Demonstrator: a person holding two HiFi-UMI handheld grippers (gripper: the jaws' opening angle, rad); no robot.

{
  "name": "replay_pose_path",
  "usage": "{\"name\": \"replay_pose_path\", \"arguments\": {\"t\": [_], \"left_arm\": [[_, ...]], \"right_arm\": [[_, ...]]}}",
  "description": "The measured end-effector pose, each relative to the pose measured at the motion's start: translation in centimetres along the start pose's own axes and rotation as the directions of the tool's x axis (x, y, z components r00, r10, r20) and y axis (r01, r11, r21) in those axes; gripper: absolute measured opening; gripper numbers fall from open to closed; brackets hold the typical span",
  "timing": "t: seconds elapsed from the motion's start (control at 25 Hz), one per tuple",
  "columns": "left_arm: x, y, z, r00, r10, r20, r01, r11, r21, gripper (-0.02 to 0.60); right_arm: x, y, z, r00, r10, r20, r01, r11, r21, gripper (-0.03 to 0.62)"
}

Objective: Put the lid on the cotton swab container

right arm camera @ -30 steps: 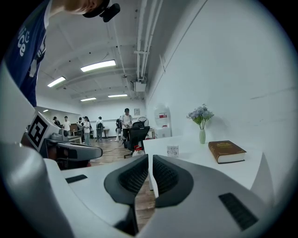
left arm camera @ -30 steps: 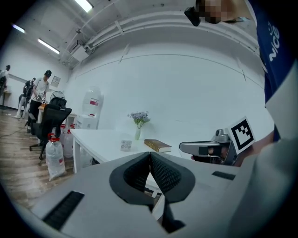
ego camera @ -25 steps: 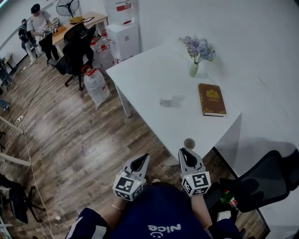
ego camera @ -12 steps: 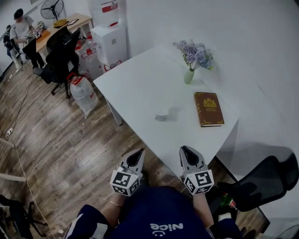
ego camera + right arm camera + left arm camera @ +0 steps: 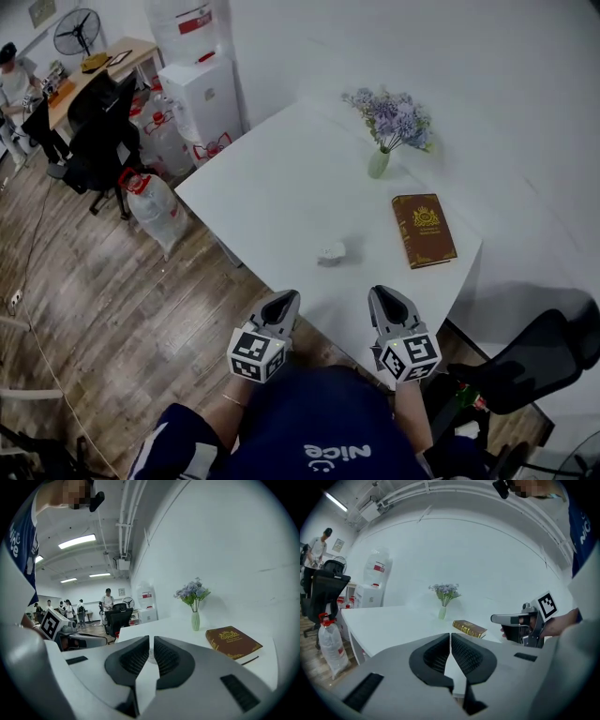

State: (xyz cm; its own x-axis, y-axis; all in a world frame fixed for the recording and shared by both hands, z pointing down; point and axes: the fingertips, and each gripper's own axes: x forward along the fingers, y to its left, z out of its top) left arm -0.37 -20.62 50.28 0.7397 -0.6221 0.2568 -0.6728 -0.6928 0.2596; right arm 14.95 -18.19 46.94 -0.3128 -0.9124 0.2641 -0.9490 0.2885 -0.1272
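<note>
- The cotton swab container (image 5: 330,252) is a small, pale, whitish piece, low and rounded. It is too small in the head view to tell whether a lid sits on it.
- It stands alone on the white table (image 5: 272,187), towards the near edge, well apart from everything else on the top.
- In the right gripper view a small round, pale shape shows on the tabletop through the slit between the jaws, some way beyond them and not touched.
- A brown hardcover book (image 5: 424,229) with gold ornament lies flat to the right of the container, near the table's right edge.
- Beyond the book a slim pale green vase (image 5: 379,162) holds purple-blue flowers (image 5: 389,112), close to the wall.
- The left gripper (image 5: 280,304) hangs just short of the near table edge, its jaws pressed together at the tips with nothing between them.
- The right gripper (image 5: 387,302) is level with it, jaws drawn in to a thin slit and gripping nothing.
- Both grippers point towards the table, the container ahead and between them.
- Left of the table stand a white water dispenser (image 5: 202,84), large water jugs (image 5: 150,202) and a black office chair (image 5: 94,141) on the wood floor (image 5: 112,291).
</note>
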Motion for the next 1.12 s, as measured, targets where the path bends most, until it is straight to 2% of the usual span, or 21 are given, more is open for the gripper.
{"name": "replay_pose_path", "arguments": {"t": [0.12,0.28,0.4,0.52,0.64,0.76,0.84,0.96,1.12], "left_arm": [[1.3,1.3,-0.2,0.998,-0.022,-0.057,0.024,0.999,0.034,0.021],[2.4,2.2,0.4,0.994,-0.082,-0.075,0.086,0.995,0.053,0.021],[3.0,2.9,0.6,0.985,-0.124,-0.116,0.131,0.990,0.051,0.023],[3.6,3.8,0.4,0.979,-0.139,-0.148,0.148,0.987,0.055,0.027],[4.4,4.3,0.1,0.977,-0.140,-0.159,0.150,0.987,0.054,0.035],[4.5,4.5,-0.2,0.975,-0.141,-0.170,0.152,0.987,0.054,0.041],[4.7,4.6,-0.8,0.969,-0.150,-0.197,0.163,0.985,0.051,0.061],[5.7,4.6,-1.8,0.954,-0.172,-0.247,0.189,0.981,0.046,0.133],[7.2,4.6,-2.1,0.940,-0.190,-0.283,0.215,0.975,0.060,0.161]], "right_arm": [[1.4,-0.9,0.5,0.999,-0.044,-0.004,0.044,0.999,0.024,0.057],[3.2,-2.1,1.2,0.996,-0.085,-0.012,0.085,0.995,0.054,0.057],[4.9,-3.2,1.3,0.991,-0.120,-0.066,0.122,0.992,0.039,0.058],[6.7,-3.8,1.7,0.989,-0.111,-0.093,0.115,0.993,0.038,0.058],[8.5,-4.1,2.3,0.994,-0.040,-0.105,0.046,0.997,0.055,0.067],[10.5,-3.4,2.6,0.985,0.079,-0.150,-0.072,0.996,0.048,0.124],[12.0,-2.8,2.6,0.969,0.160,-0.187,-0.157,0.987,0.033,0.132],[14.1,-2.7,2.5,0.942,0.255,-0.218,-0.254,0.967,0.035,0.132],[15.9,-3.8,2.2,0.912,0.335,-0.235,-0.319,0.942,0.105,0.132]]}}
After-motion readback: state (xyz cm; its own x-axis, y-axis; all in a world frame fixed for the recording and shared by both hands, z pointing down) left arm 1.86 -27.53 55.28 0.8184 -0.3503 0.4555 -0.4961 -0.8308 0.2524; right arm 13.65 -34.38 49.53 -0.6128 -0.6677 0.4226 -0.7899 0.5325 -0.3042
